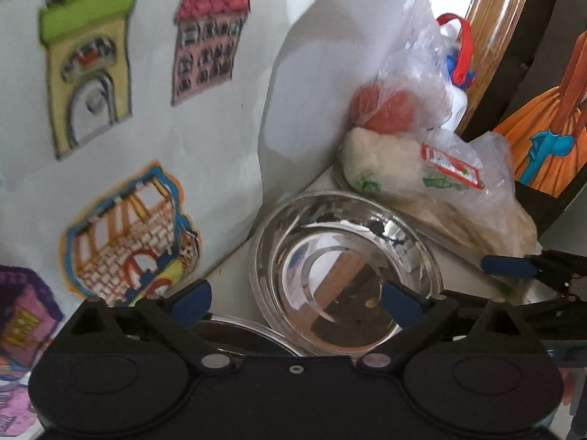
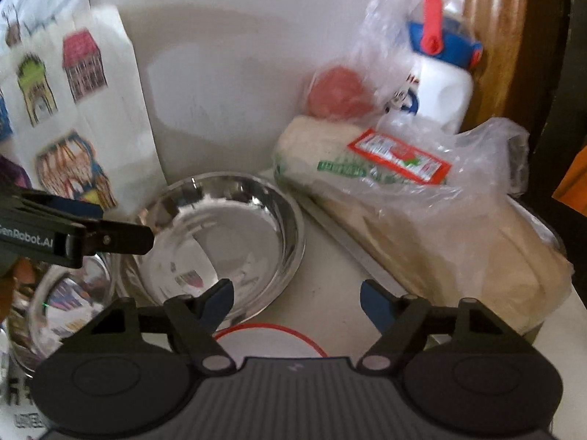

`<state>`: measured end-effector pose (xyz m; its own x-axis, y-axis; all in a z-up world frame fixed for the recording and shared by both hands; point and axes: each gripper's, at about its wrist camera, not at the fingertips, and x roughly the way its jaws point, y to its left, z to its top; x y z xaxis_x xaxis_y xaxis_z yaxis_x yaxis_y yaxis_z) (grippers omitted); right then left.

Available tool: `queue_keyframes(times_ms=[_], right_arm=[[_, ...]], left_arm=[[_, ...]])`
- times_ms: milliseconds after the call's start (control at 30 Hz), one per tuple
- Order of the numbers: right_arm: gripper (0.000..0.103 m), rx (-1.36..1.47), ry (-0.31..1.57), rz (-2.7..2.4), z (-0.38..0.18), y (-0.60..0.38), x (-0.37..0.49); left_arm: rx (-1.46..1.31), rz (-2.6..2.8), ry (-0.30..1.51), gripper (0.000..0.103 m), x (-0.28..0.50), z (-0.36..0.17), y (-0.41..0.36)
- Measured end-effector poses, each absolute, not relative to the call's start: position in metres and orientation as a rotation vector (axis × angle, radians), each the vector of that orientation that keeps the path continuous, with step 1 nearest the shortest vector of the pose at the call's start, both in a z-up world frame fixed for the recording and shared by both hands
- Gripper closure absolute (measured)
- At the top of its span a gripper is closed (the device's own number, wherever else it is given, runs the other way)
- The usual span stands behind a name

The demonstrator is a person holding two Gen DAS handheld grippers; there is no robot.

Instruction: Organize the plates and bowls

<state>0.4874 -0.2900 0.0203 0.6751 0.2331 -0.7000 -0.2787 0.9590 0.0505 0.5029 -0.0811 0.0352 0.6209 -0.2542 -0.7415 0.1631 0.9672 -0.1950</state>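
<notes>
Evidently the steel bowl (image 1: pixel 341 271) is light, rigid and slick: pinch its rim beside the bagged food (image 2: pixel 403 183), your left gripper (image 1: pixel 299 302) and right gripper (image 2: pixel 297 302) both gaping, empty

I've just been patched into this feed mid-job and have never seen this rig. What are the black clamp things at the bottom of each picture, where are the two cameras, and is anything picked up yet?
Each picture comes from a camera on a hand-held gripper, looking forward along its two blue-tipped fingers. The left gripper fills the bottom of the left wrist view; the right gripper fills the bottom of the right wrist view. Each also shows in the other's picture.

On the white counter sits a shiny steel bowl, against a wall with house stickers. Behind the bowl are plastic bags of food and a white bottle with a blue cap. A red-rimmed plate lies just under the right gripper, and a second steel bowl shows at left.

Both grippers are open and hold nothing.
</notes>
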Motion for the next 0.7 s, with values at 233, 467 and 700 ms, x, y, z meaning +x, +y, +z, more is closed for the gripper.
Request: queue_keyframes(times_ms=[233,467,700], right_arm=[[0.058,-0.026,0.807,0.296,0.016,-0.285,0.499],[0.08,0.009,0.806,0.305,0.016,-0.282,0.502],[0.084,0.068,0.795,0.271,0.014,-0.288,0.501]], left_arm=[[-0.151,-0.251,0.9,0.025,0.51,0.025,-0.081],[-0.229,-0.221,0.938,0.053,0.515,0.024,-0.072],[-0.285,-0.197,0.962,0.076,0.517,0.022,-0.059]])
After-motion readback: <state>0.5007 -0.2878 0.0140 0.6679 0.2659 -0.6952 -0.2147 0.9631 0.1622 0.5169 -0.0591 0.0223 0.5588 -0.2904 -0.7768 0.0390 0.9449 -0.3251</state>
